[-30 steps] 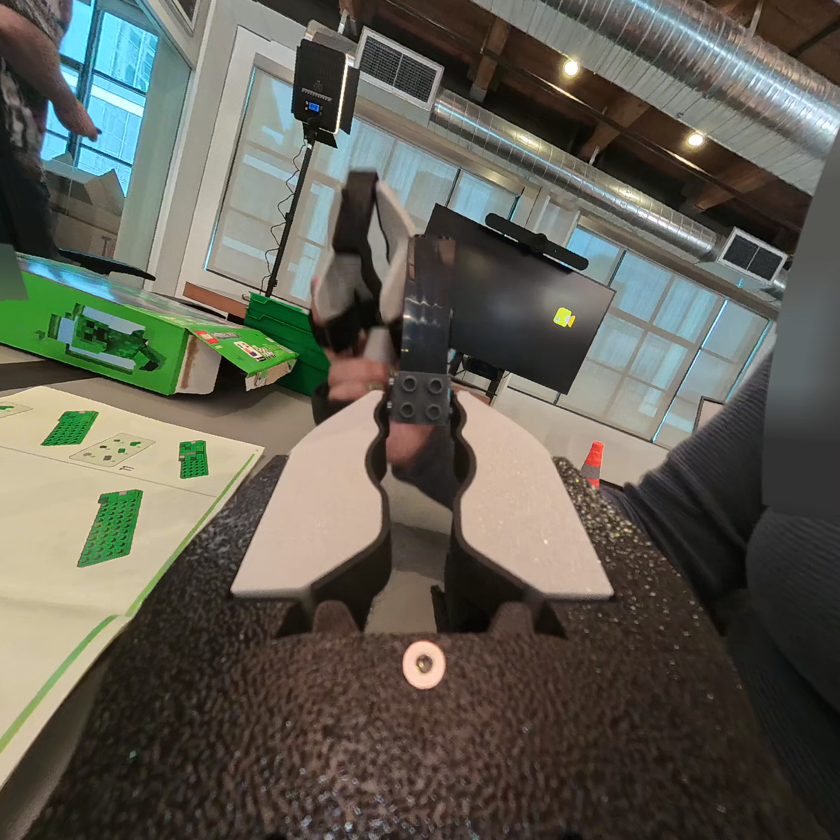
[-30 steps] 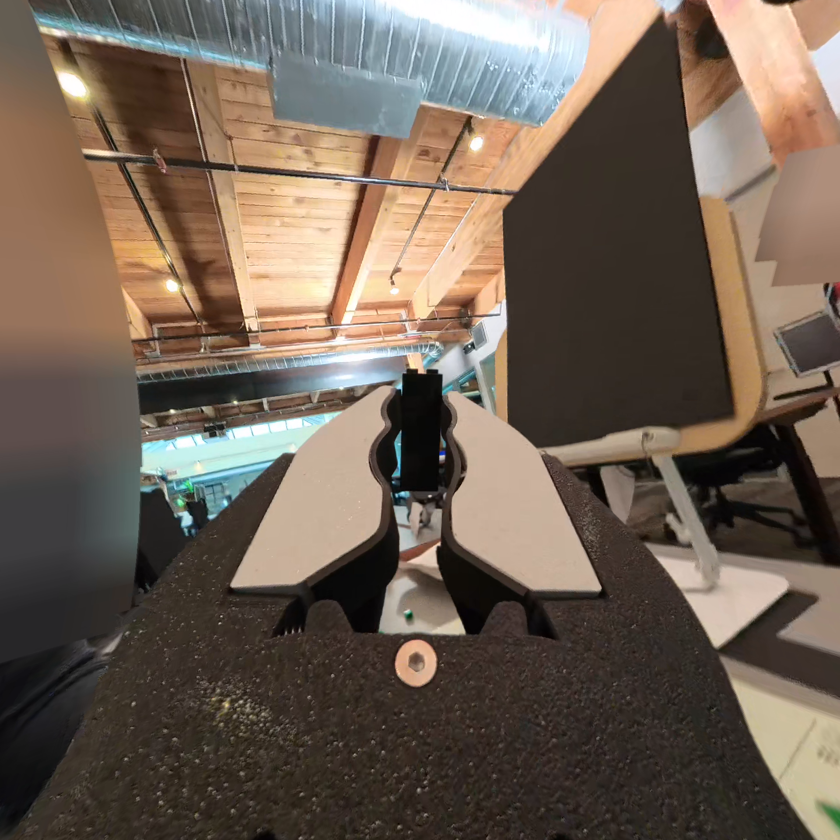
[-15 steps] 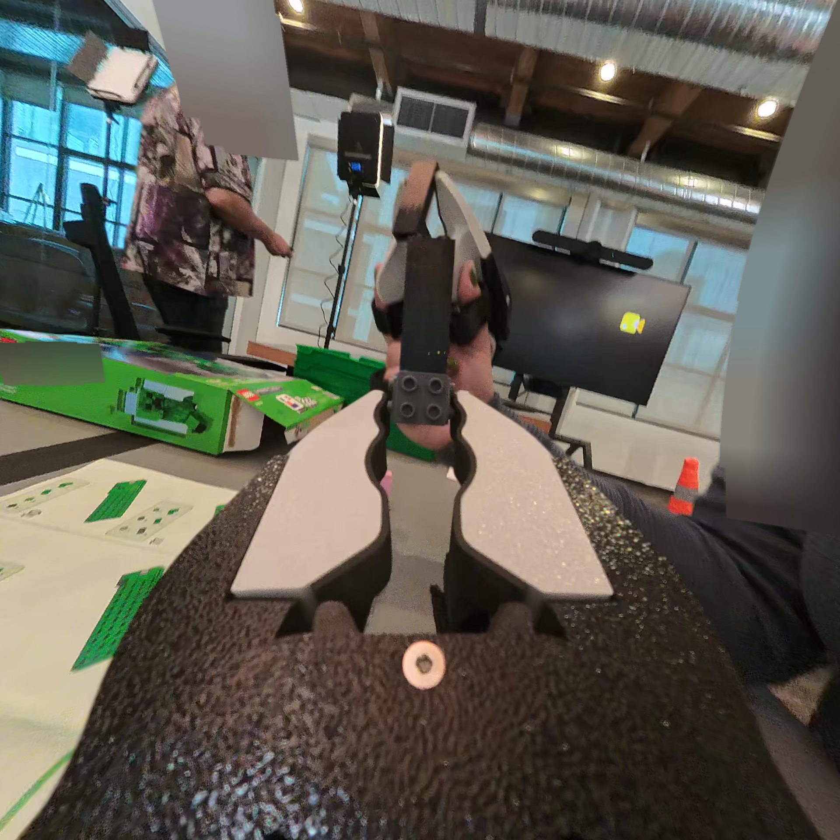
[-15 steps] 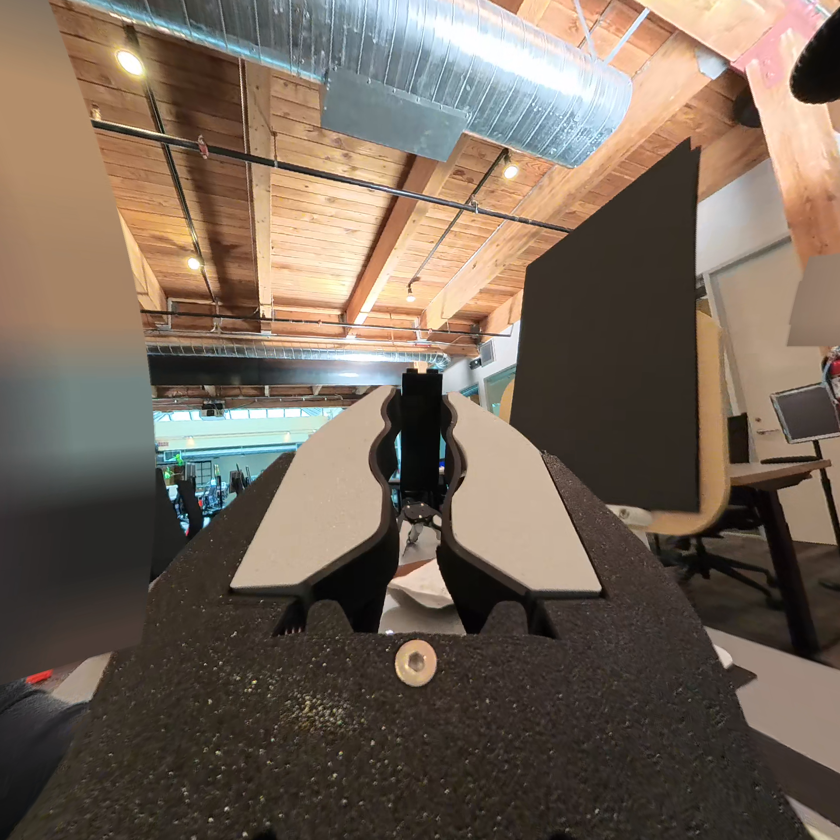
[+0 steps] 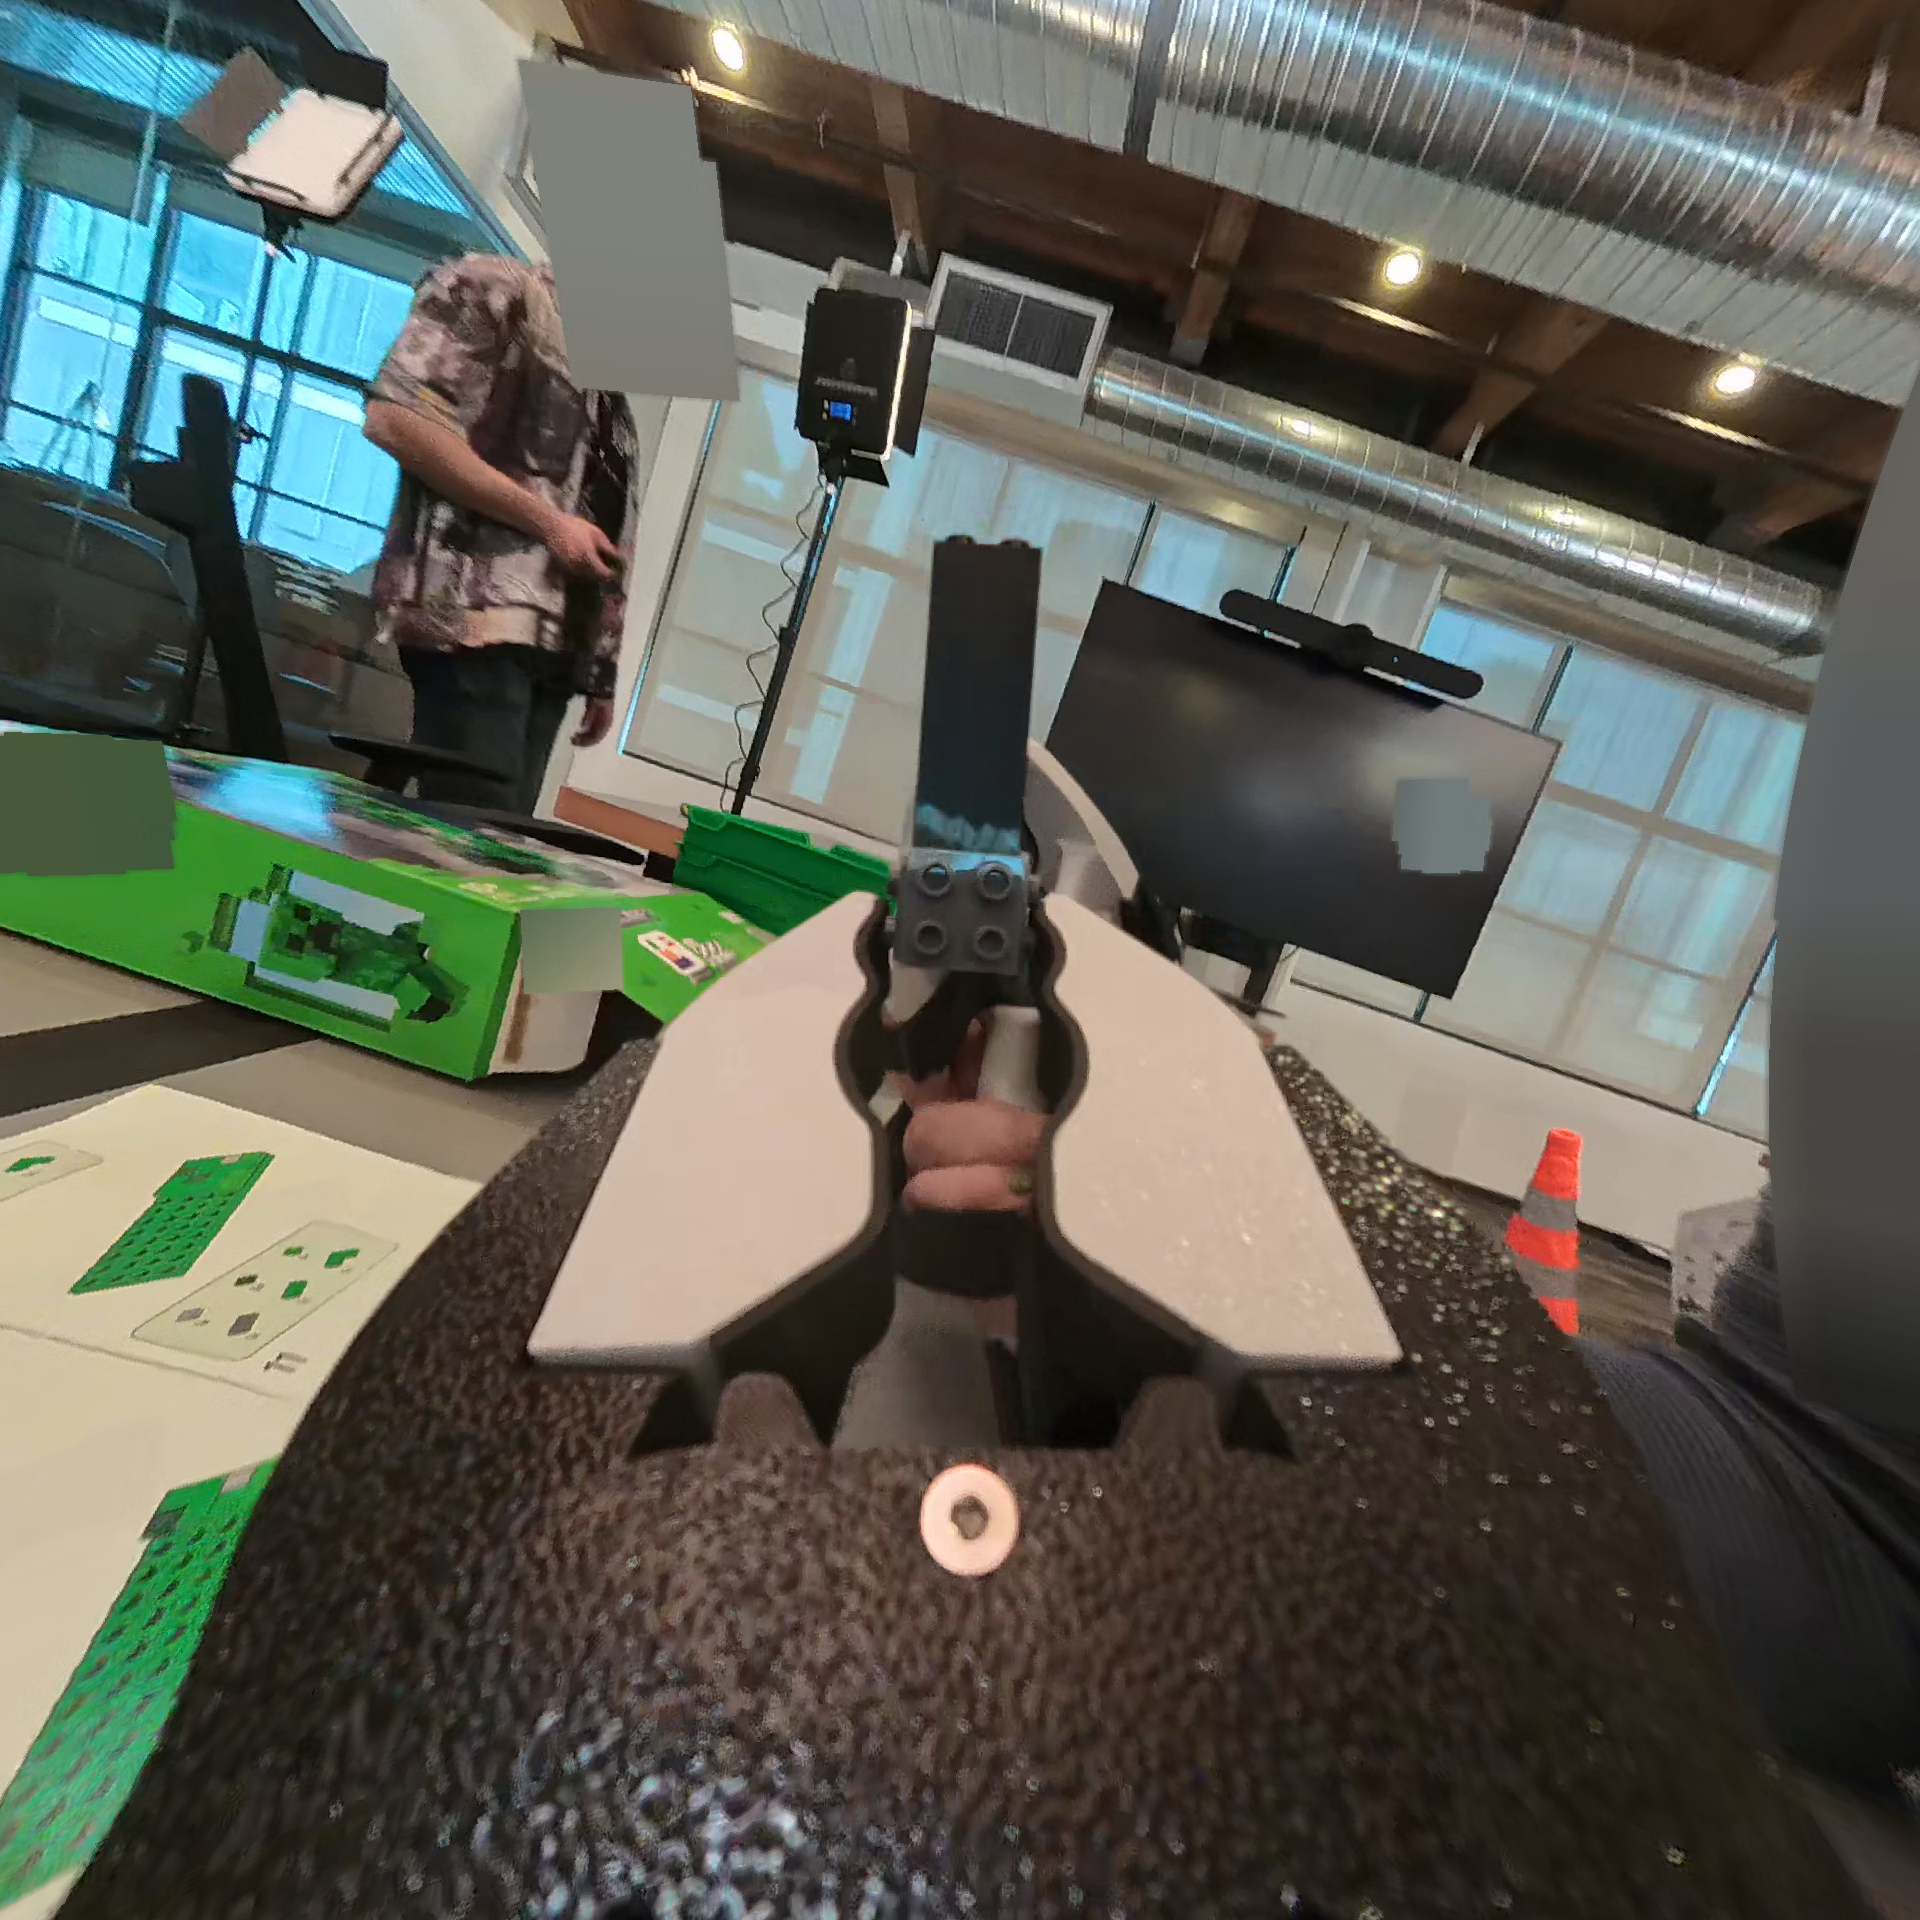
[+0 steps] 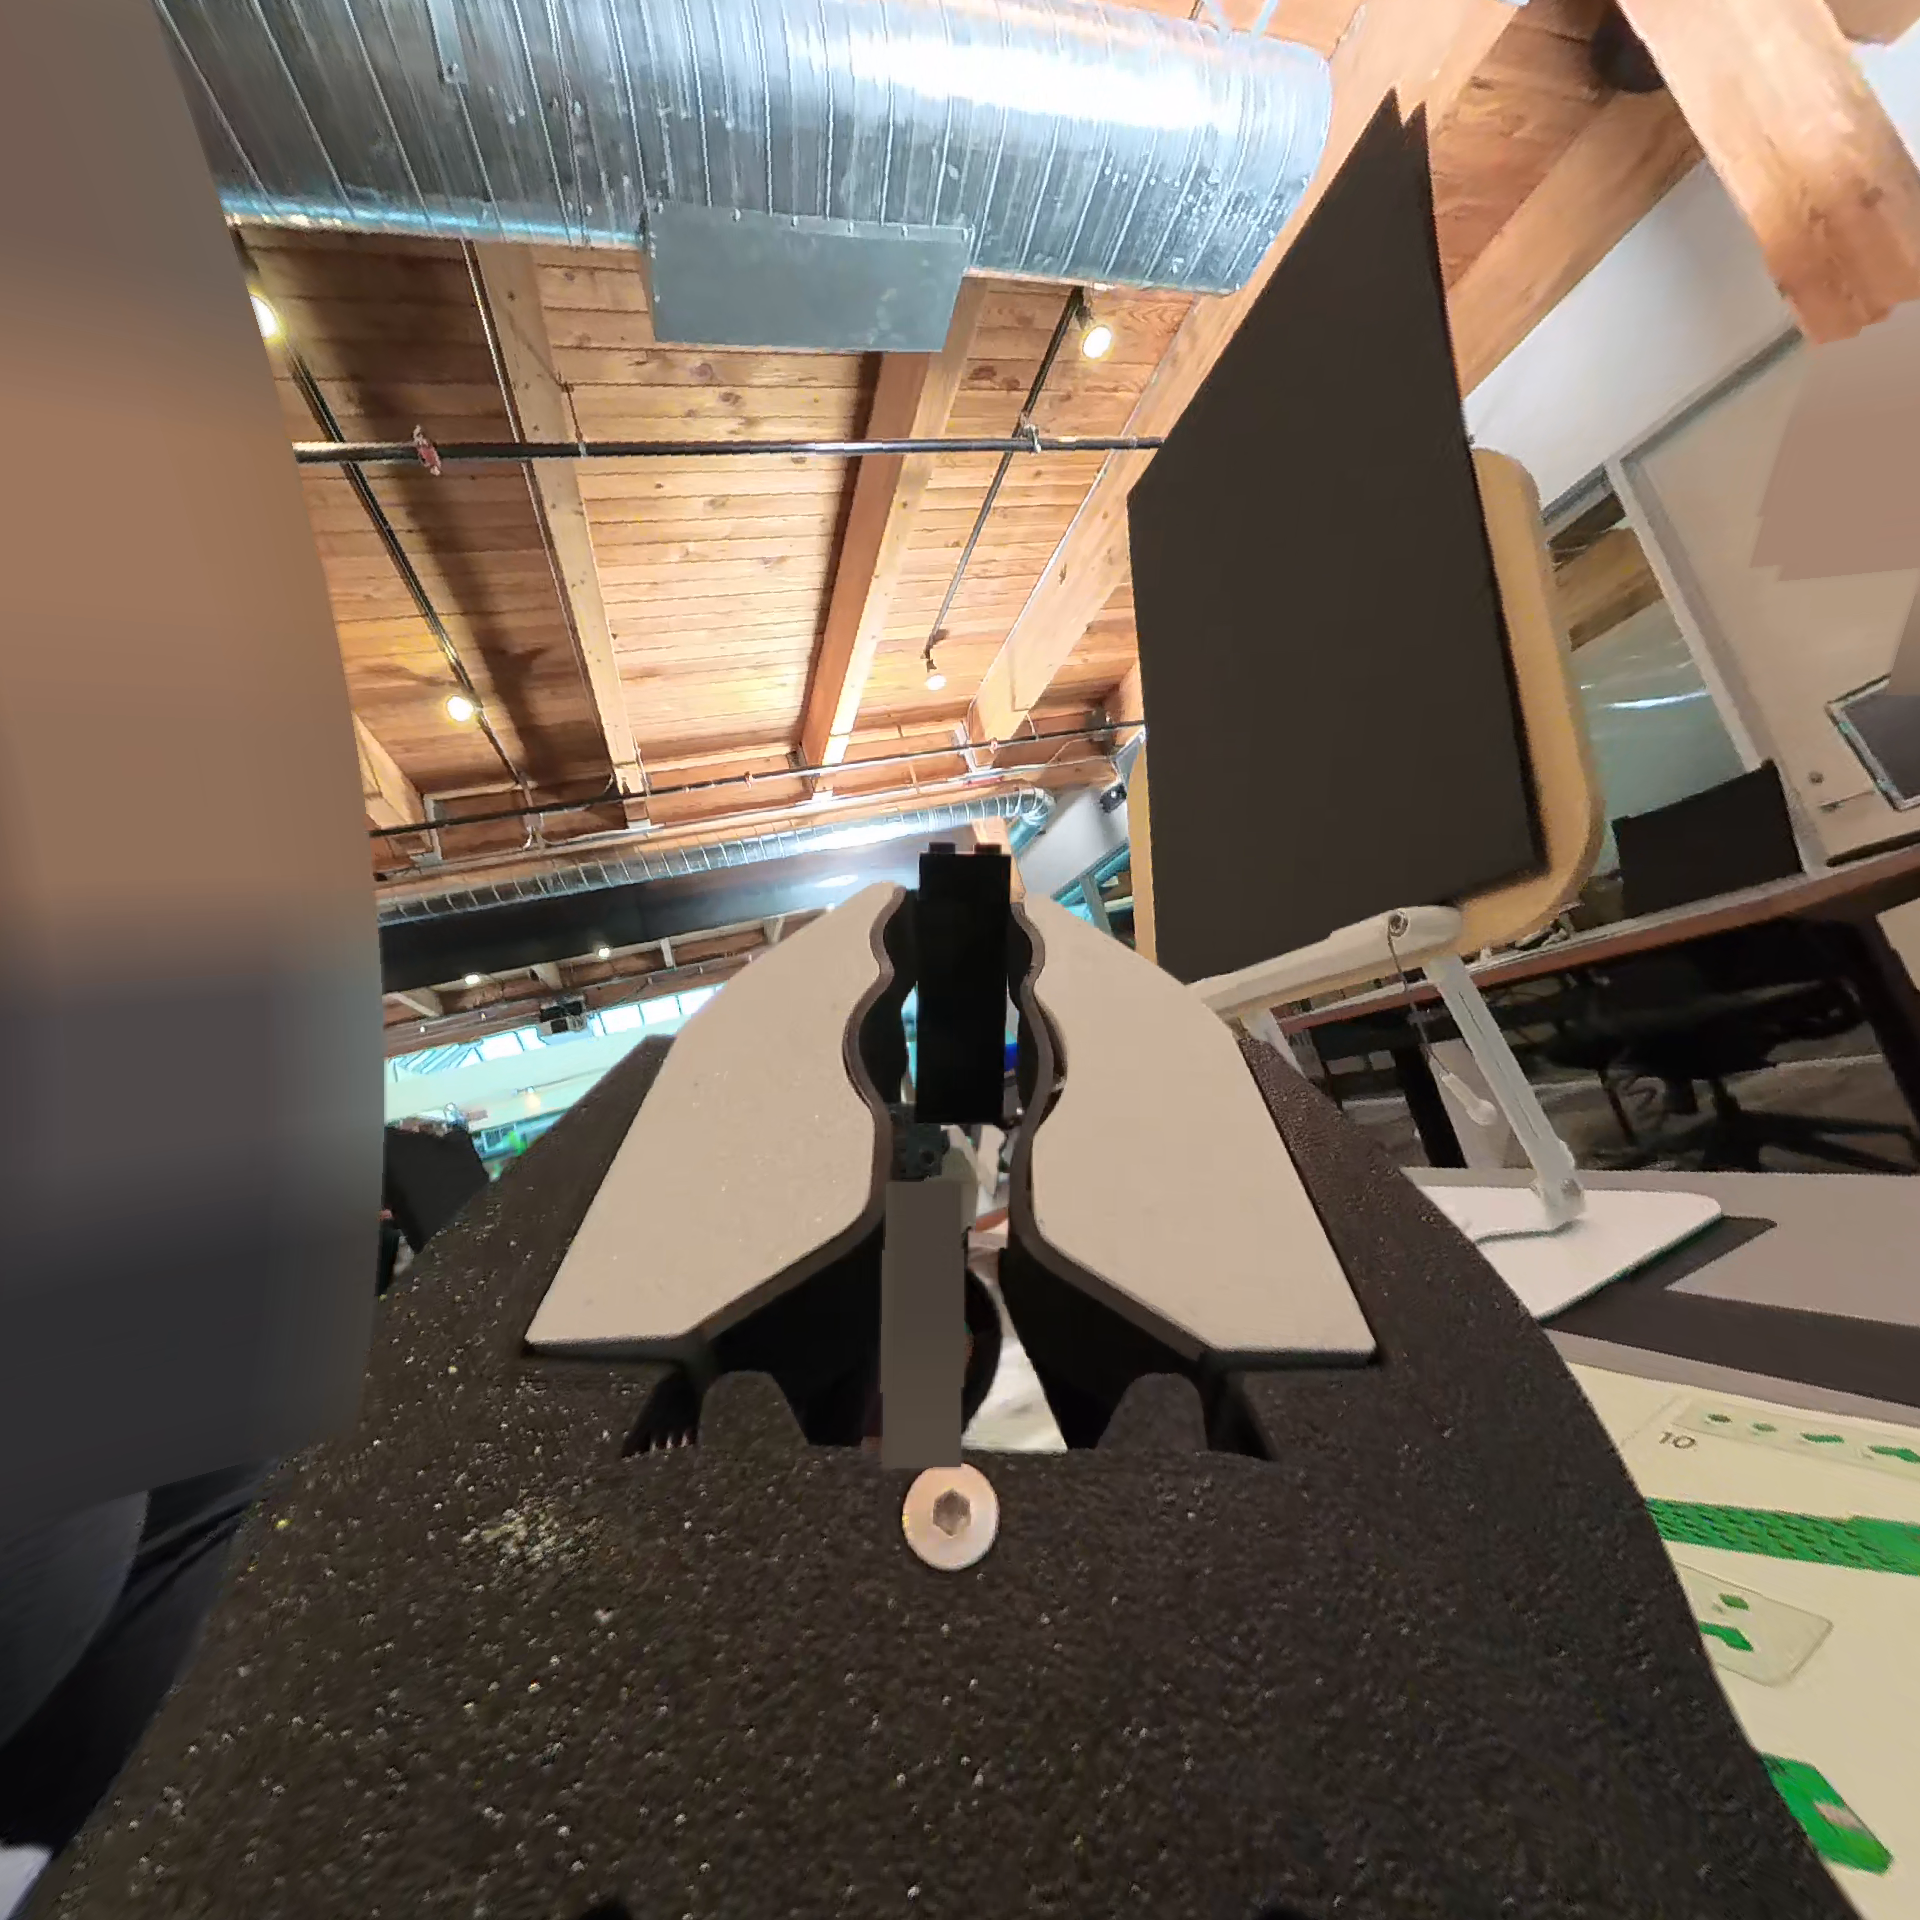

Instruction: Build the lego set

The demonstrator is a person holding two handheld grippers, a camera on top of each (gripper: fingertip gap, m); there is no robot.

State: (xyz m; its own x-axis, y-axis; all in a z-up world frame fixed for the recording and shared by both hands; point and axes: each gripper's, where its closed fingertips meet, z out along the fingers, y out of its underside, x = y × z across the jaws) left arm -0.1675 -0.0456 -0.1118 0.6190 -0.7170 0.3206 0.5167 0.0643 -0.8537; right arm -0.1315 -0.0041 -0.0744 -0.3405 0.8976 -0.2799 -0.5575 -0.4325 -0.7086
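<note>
Left claw (image 5: 961, 920) pinched shut on a grey four-stud brick (image 5: 963, 923), right claw (image 6: 961, 971) clamped on a tall black brick (image 6: 963, 997), the two pieces meeting in mid-air above the table (image 5: 125, 1013), black upright over grey. Directly behind, blocking the view: the opposite claw and a hand (image 5: 971, 1153). Around: green box (image 5: 312, 914), instruction sheet (image 5: 177, 1268), green crate (image 5: 774, 868), dark screen (image 5: 1288, 800), lamp on a stand (image 5: 857, 384), orange cone (image 5: 1550, 1226), standing person (image 5: 499, 540), wood ceiling with silver ducts (image 6: 727, 114).
</note>
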